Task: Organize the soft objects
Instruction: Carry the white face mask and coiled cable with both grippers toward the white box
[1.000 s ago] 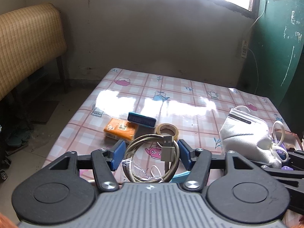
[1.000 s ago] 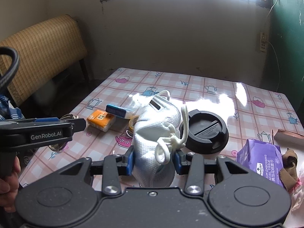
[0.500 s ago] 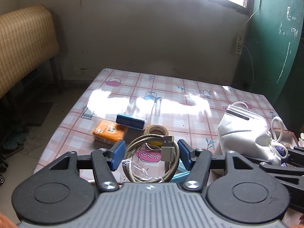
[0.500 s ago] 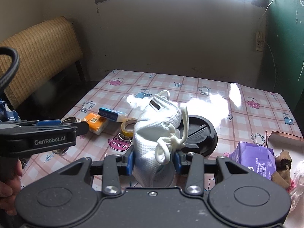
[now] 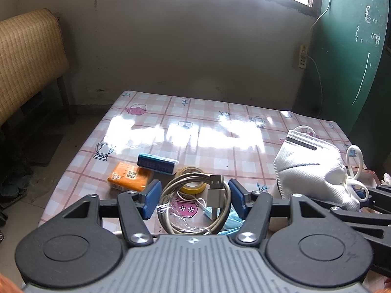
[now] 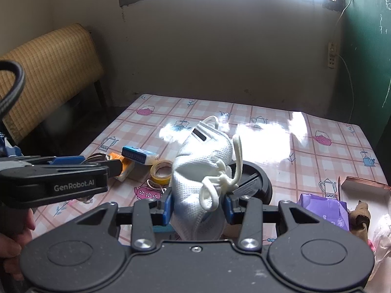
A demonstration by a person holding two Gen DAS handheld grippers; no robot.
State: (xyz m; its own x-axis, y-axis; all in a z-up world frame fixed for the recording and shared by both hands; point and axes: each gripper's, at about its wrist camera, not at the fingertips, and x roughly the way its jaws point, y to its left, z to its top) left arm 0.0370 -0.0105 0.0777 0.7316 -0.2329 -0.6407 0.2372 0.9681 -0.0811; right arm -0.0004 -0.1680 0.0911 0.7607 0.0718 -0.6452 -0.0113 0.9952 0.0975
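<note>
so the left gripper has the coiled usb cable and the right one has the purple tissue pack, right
Not quite. The left gripper does hold the coiled usb cable, but the right gripper holds the white face mask, as the right wrist view shows. The purple tissue pack lies on the table.

My left gripper [image 5: 194, 199] clamped a coiled silver USB cable [image 5: 195, 206] between its blue pads above the pink checked oilcloth table [image 5: 220, 131]. Beyond it lay a yellow tape roll [image 5: 191, 179], an orange tissue packet [image 5: 129, 175] and a blue-topped white box [image 5: 156, 163]. A white fabric respirator mask [image 5: 312, 171] hung at right.
</note>
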